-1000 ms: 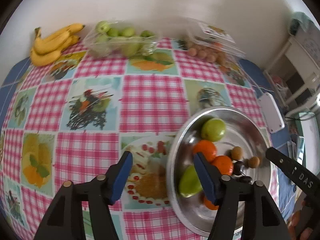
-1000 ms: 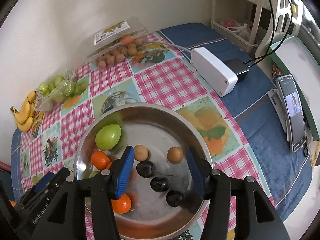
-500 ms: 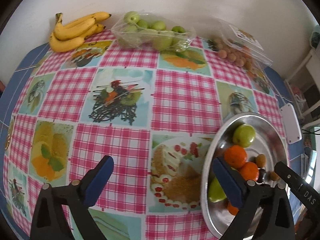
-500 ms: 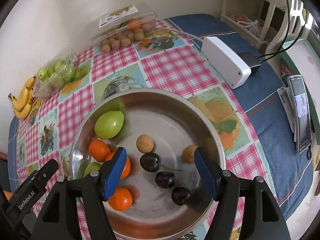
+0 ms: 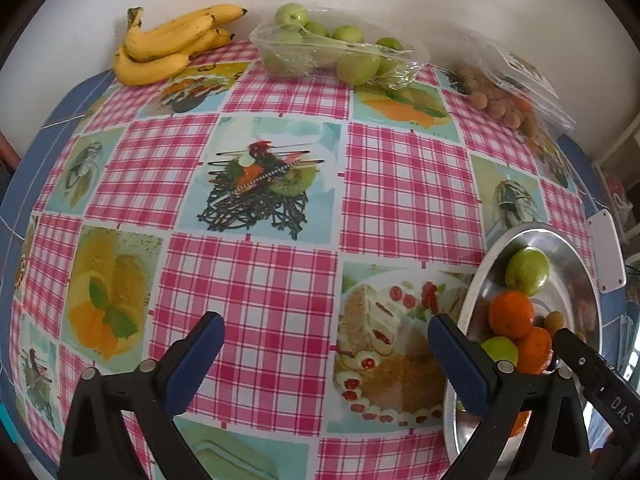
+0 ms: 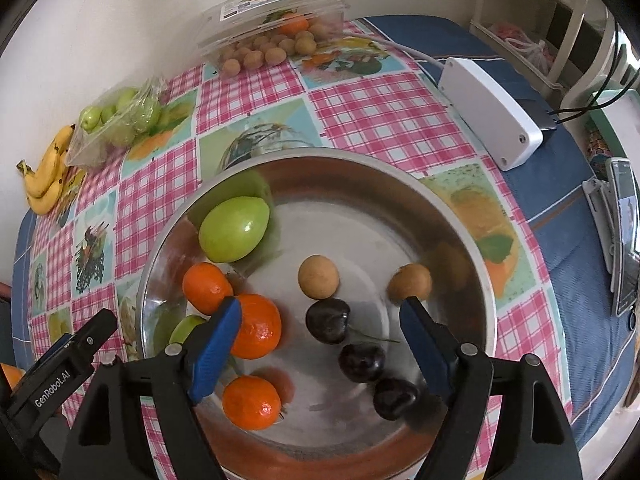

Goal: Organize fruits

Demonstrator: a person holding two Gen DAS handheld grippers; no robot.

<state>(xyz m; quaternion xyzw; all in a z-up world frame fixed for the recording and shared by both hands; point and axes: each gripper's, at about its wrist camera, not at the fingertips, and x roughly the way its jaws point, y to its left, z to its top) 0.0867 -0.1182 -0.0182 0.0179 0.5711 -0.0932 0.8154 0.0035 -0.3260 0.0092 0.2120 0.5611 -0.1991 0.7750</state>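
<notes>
Left tongs [image 5: 326,354]: spread wide, just been opening, nothing between the pads, only checked cloth of the tabletop [image 5: 256,280] beneath. Right-hand pad overlaps the rim of the steel bowl [image 5: 478,280] at the frame's lower right; bowl partly cut off by that pad and arm.

Right tongs [image 6: 320,344]: released, just been opening, poised over the bowl interior, gripping nothing. Between the pads: three dark cherries [image 6: 327,321] in a row, thin stem on one. Lowest cherry close beside the right pad; contact cannot be told.

In the bowl: large green fruit [image 6: 234,229] toward the far left wall; three oranges [image 6: 256,326] along the left side, middle one partly covered by the left pad; two tan round fruits [image 6: 319,277] near centre. Second green fruit [image 6: 182,330] mostly hidden behind the left pad.

Along the wall: bananas [image 5: 168,46], clear bag of green fruit [image 5: 340,54], clear plastic box of small tan fruit [image 6: 272,36]; label on box lid illegible. White box [image 6: 490,114] with cable on blue cloth, right. Phone at right edge, distorted by the lens.
</notes>
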